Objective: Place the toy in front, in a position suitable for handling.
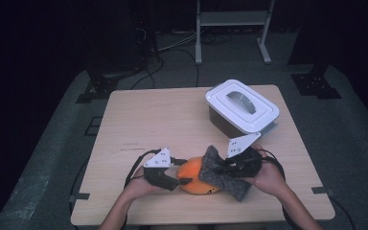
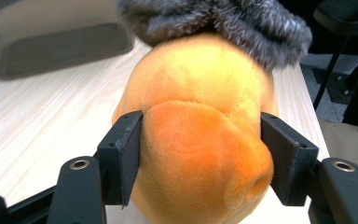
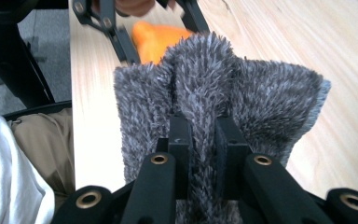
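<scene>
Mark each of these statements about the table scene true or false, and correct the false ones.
1. The right gripper pinches a fold of the grey furry cloth between its fingers. True.
2. The orange plush toy sits between the left gripper's fingers. True.
3. The white lidded container stands open with its lid off. False: the lid, with its handle, is on the container.
4. The grey furry cloth lies far from the orange plush toy. False: it rests against the toy's top and side.
5. The container stands at the near edge of the wooden table, by the person's hands. False: it stands at the far right, beyond the grippers.
</scene>
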A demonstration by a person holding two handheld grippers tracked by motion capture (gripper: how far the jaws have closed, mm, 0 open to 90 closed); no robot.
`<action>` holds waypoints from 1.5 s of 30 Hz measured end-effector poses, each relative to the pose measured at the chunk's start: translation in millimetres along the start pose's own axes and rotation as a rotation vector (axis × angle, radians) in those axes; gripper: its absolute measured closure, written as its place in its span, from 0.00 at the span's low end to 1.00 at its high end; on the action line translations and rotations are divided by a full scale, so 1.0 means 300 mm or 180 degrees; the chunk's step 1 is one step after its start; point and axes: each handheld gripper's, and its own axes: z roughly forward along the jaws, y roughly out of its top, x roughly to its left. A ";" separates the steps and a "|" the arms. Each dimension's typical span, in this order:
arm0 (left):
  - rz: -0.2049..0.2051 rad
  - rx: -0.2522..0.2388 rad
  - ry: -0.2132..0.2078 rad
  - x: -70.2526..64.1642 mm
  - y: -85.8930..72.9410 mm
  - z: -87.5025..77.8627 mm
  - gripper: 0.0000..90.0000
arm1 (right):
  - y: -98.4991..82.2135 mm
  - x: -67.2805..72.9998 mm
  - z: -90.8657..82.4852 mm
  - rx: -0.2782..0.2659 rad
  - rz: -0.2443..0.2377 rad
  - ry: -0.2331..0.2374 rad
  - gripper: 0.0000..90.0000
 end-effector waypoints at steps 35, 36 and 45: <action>0.0023 -0.0071 0.0084 0.006 0.071 0.027 0.54 | -0.120 -0.036 0.013 -0.0294 0.0386 0.0111 0.87; 0.0084 -0.0118 0.0108 0.007 0.077 0.028 0.55 | -0.115 -0.046 0.004 -0.0296 0.0388 0.0070 0.87; 0.0136 -0.0165 0.0255 0.061 0.068 0.064 0.51 | -0.077 -0.133 0.006 -0.0336 0.0501 -0.0031 0.87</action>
